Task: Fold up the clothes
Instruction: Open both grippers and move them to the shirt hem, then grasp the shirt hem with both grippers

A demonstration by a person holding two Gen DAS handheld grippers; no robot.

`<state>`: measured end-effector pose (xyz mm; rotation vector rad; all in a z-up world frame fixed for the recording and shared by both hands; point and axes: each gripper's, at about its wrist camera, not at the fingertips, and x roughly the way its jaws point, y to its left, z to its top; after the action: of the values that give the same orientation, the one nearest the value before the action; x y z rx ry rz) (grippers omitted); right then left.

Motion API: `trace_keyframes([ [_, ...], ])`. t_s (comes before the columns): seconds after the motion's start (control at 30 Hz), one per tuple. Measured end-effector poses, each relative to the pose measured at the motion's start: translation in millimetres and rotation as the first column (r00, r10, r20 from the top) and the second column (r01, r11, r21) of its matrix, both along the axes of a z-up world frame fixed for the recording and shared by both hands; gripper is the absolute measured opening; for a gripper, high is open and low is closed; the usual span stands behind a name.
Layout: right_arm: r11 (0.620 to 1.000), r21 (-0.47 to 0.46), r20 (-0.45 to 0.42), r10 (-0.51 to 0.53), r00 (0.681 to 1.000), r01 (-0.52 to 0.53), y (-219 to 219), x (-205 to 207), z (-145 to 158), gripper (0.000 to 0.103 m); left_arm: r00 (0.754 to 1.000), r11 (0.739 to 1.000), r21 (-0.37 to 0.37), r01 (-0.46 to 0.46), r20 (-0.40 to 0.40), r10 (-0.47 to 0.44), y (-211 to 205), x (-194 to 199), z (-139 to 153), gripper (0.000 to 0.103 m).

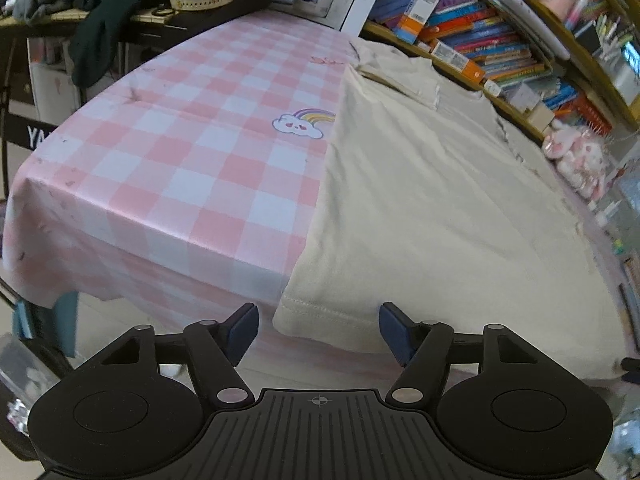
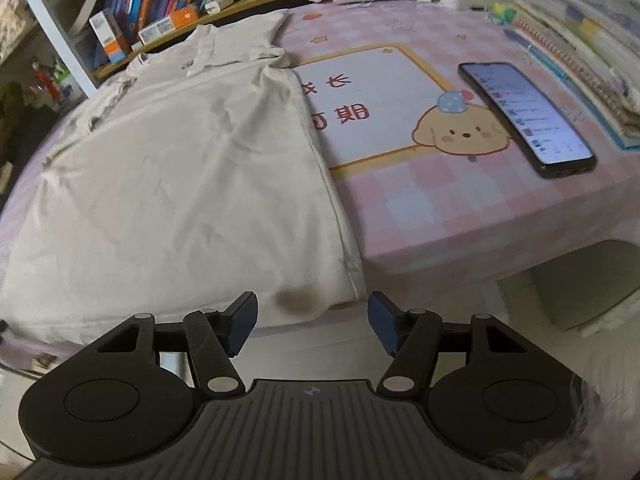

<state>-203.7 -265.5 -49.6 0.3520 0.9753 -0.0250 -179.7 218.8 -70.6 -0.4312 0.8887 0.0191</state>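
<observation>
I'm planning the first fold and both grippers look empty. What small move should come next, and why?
Probably ease both grippers forward and close them on the hem corners. The cream shirt lies flat on the pink checked table, its hem draped over the near edge. The left gripper and right gripper are open, each just short of a bottom corner.

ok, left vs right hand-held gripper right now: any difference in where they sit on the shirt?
Left hand-held gripper faces the shirt's left hem corner; right hand-held gripper faces the right hem corner, by a brown stain. Shared: both open, neither holding fabric, hem overhanging the table edge.
</observation>
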Motion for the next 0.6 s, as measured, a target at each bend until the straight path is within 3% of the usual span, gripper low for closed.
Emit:
trace_keyframes([
  [0.3, 0.997, 0.078, -0.047, -0.017, 0.999, 0.021, -26, 19, -4, 0.059, 0.999, 0.995, -0.097, -0.03, -0.035, 0.026, 19, 15, -6, 0.067],
  [0.37, 0.993, 0.115, -0.064, -0.027, 0.998, 0.034, -32, 25, -6, 0.052, 0.999, 0.991, -0.132, -0.034, -0.033, 0.03, 22, 14, -9, 0.063],
  [0.4, 0.991, 0.131, -0.077, -0.025, 0.997, 0.036, -35, 28, -8, 0.045, 0.999, 0.985, -0.167, -0.043, -0.035, 0.038, 25, 13, -11, 0.06],
  [0.5, 0.983, 0.181, -0.119, -0.015, 0.993, 0.037, -40, 37, -13, 0.036, 0.999, 0.97, -0.239, -0.05, -0.033, 0.043, 29, 7, -11, 0.032],
  [0.53, 0.98, 0.198, -0.123, -0.005, 0.992, 0.029, -42, 37, -12, 0.031, 0.999, 0.965, -0.258, -0.048, -0.031, 0.042, 29, 5, -9, 0.016],
  [0.6, 0.975, 0.223, -0.121, 0.016, 0.993, 0.012, -43, 35, -9, 0.007, 0.999, 0.963, -0.266, -0.042, -0.03, 0.036, 28, 1, -5, 0.012],
])
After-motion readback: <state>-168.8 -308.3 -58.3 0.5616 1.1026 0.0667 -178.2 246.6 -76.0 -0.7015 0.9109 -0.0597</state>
